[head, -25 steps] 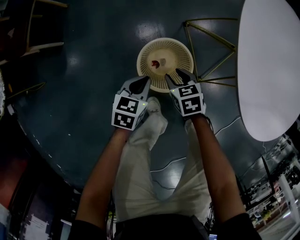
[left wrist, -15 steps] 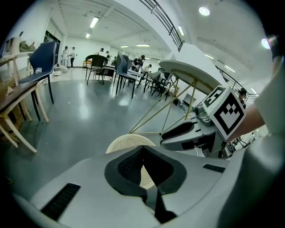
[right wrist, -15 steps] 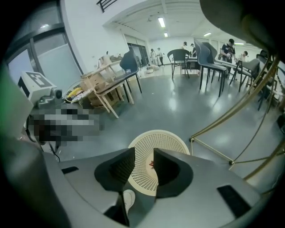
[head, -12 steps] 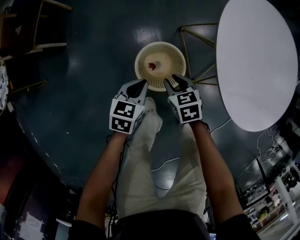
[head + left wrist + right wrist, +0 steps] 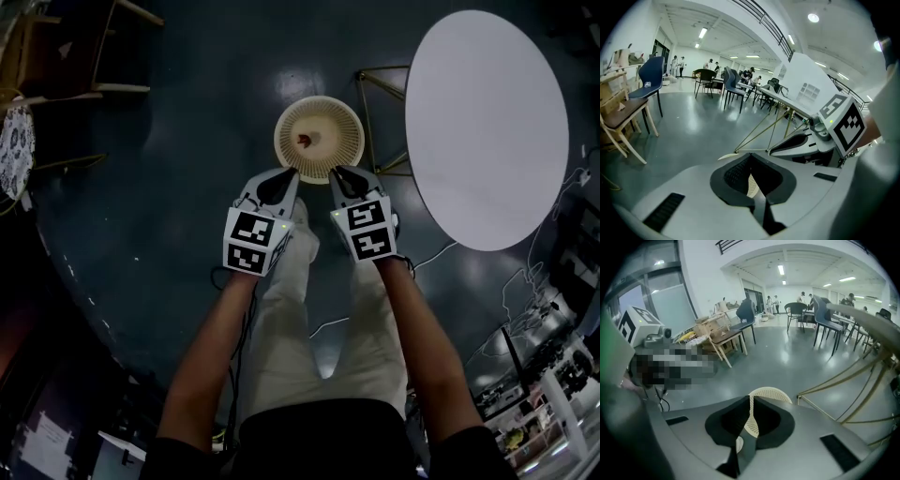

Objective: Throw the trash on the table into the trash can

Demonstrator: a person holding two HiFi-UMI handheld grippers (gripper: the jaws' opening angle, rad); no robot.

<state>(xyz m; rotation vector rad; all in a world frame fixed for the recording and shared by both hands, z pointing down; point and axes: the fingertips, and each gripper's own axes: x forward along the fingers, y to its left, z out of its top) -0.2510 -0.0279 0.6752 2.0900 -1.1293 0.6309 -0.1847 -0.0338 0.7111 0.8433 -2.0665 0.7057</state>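
Evidently our drop is done, trash (image 5: 304, 141) sitting in the trash can (image 5: 343, 131); our left hand-held gripper (image 5: 278, 181) is pinched empty, while the right hand-held gripper (image 5: 343, 178) has just been closing on nothing.

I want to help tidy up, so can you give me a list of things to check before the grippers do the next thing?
1. Trash in the trash can: ok, a red piece lies inside.
2. Left gripper empty: ok, jaws together, nothing between them.
3. Right gripper empty: ok, its jaws have just been closing with nothing between them.
4. Table free of trash: ok, no trash shows on its white top.
5. Grippers clear of the can: ok, both hang above it without touching.
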